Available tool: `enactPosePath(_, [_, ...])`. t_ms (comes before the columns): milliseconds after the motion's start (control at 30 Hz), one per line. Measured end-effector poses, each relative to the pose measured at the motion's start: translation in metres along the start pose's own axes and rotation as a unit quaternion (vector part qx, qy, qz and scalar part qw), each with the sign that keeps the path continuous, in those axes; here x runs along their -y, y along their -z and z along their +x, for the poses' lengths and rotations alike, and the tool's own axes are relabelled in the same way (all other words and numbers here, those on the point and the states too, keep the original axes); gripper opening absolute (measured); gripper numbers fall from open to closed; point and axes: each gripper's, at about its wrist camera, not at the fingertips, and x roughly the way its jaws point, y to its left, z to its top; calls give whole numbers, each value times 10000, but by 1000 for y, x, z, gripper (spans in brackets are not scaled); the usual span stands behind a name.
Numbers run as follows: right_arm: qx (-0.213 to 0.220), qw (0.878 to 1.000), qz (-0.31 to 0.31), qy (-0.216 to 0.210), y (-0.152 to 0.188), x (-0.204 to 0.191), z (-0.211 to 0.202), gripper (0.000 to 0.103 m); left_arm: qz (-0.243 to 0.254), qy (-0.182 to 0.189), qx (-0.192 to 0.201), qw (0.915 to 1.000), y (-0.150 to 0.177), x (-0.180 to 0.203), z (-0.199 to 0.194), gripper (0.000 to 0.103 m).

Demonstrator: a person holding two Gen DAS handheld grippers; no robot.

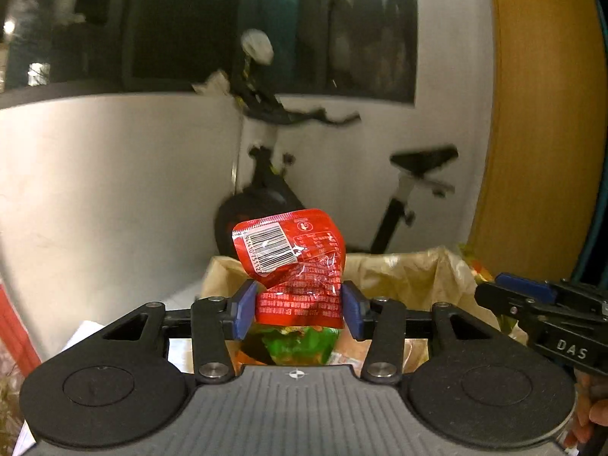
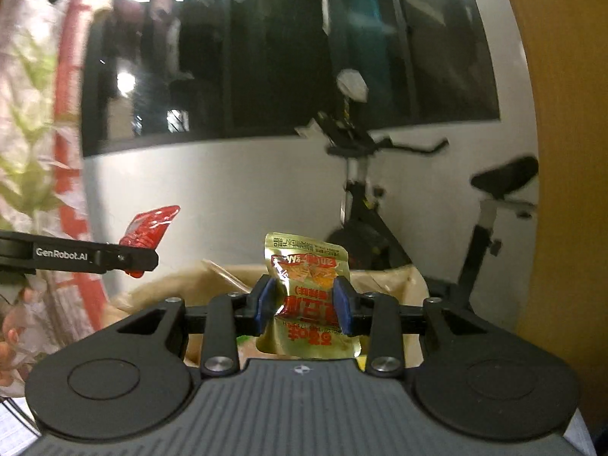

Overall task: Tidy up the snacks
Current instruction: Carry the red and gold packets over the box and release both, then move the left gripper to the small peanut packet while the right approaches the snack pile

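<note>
My left gripper (image 1: 299, 309) is shut on a red snack packet (image 1: 292, 254) with a white barcode label, the blue pads pressing its lower sides. It hangs above an open brown paper bag (image 1: 410, 277), where a green packet (image 1: 300, 345) lies inside. My right gripper (image 2: 304, 306) is shut on a gold pouch (image 2: 306, 266) with red print, above the same paper bag (image 2: 380, 277). In the right wrist view the left gripper (image 2: 144, 256) enters from the left, carrying the red packet (image 2: 152, 224). The right gripper's finger (image 1: 524, 290) reaches in at the right of the left wrist view.
An exercise bike (image 2: 361, 228) stands against the white wall behind the bag, under a dark window. A wooden panel (image 1: 539, 114) rises on the right. A red frame (image 2: 72, 114) and green leaves (image 2: 26, 174) are on the left. A hand (image 1: 592, 418) grips the right tool.
</note>
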Motion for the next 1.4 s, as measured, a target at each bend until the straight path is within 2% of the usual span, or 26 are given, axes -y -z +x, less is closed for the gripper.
enactPosePath(33, [-94,9999,-9,112,2,3,6,43,26,54,-88,9999,0,1,10,59])
enactPosePath(100, [-285,9993,-61,227,8,7,14,46,45,127,-314,9994,-2,3,29,69])
enactPosePath(167, [-378,9990,-74,240,12,10,15,46,28,152,-508,9986,-2,0,40,70])
enactPosePath(233, [-407,9989,-49,207,15,10,10,47,-30,119,-531,9985,0,-8,41,71])
enactPosePath(433, [-368,9991,-92,163,15,8,-7,49,33,120,-414,9991,7,-27,14,72])
enactPosePath(567, [-264,9995,-60,149,16,1,-24,49,53,180,-353,9992,14,-40,-19,71])
enactPosePath(833, [-110,9996,-221,122,33,-23,-56,50,340,744,-445,9957,40,-57,-63,71])
enactPosePath(967, [-135,9999,-2,54,48,-28,-66,50,317,801,-672,9940,66,-58,-62,69])
enactPosePath(1033, [-219,9997,54,18,54,-29,-68,51,225,766,-889,9928,80,-61,-53,59])
enactPosePath(1100, [-304,9995,42,40,62,-31,-69,50,112,779,-1091,9909,91,-62,-43,53])
enactPosePath(1267, [-471,9987,166,104,83,-31,-77,50,115,767,-1469,9861,122,-57,-15,52])
enactPosePath(1400, [-784,9958,442,164,107,-25,-79,50,112,780,-1835,9799,149,-55,5,46])
